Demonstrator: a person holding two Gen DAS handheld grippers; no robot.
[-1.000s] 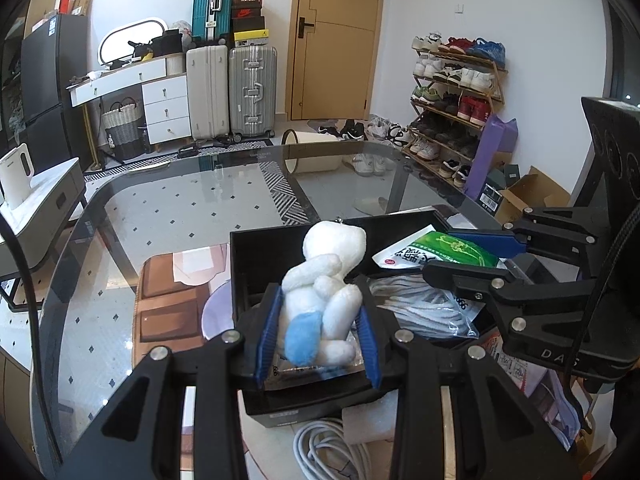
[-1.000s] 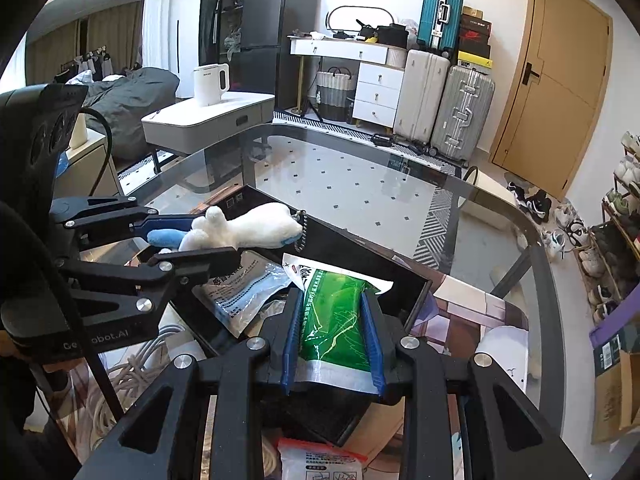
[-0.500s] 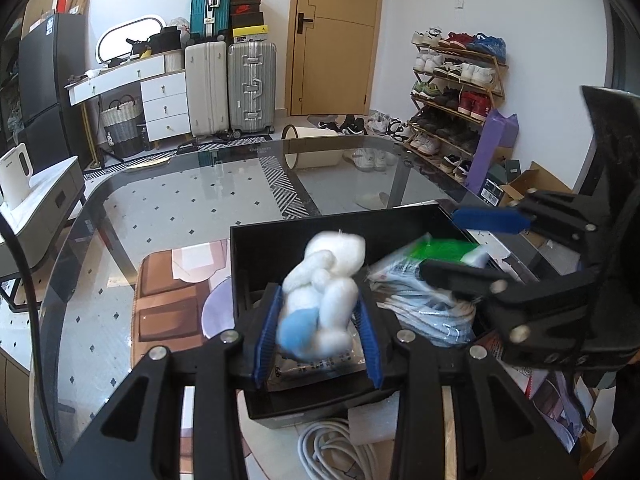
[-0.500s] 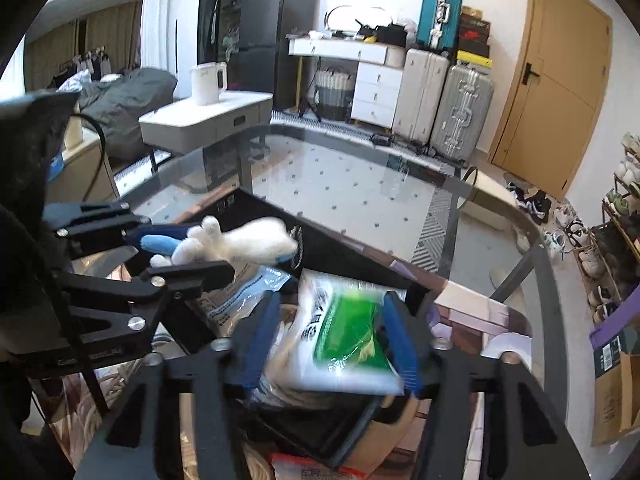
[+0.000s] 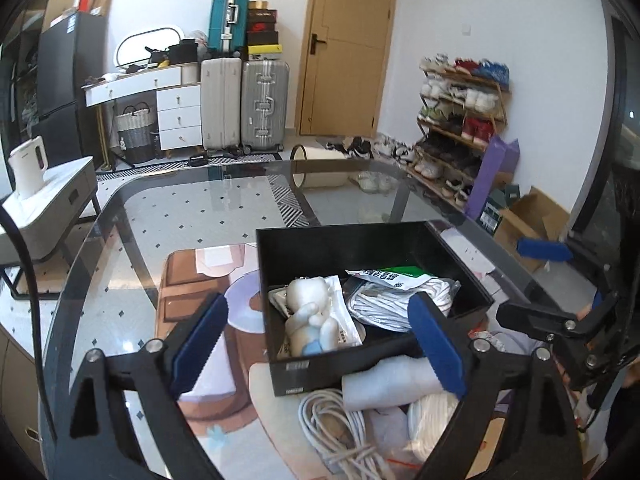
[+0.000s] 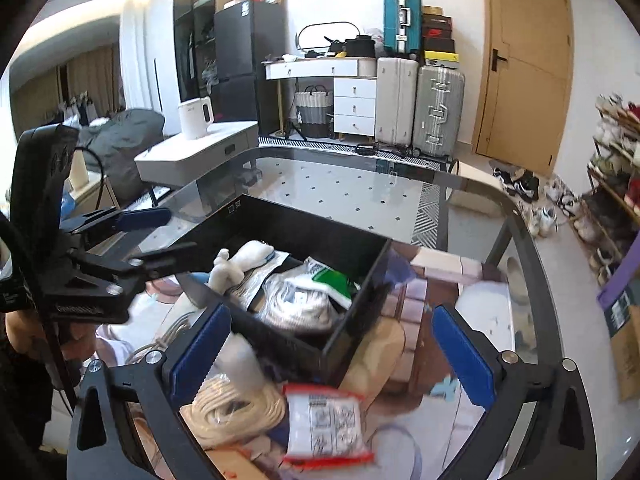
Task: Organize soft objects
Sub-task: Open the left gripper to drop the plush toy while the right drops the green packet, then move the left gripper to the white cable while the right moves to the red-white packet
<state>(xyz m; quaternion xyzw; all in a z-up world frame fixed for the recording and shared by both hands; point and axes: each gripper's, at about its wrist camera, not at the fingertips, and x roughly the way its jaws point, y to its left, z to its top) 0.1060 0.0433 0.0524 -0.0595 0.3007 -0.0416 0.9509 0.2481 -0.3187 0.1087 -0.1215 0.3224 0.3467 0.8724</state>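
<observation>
Two hand-held grippers, the left hand-held gripper (image 5: pixel 318 338) and the right hand-held gripper (image 6: pixel 328 350), are opening with nothing pressed between their pads, while the white plush toy (image 5: pixel 310 318) and the green-white packet (image 5: pixel 394 276) lie inside the black box (image 5: pixel 340 242) at the centre of the frame, on the glass table (image 5: pixel 192 216).

A glass table (image 5: pixel 168 216) carries a black box (image 5: pixel 340 248) – beside it lie coiled white cable (image 5: pixel 340 432), a rope bundle (image 6: pixel 236 408) and a red-edged packet (image 6: pixel 326 426)
</observation>
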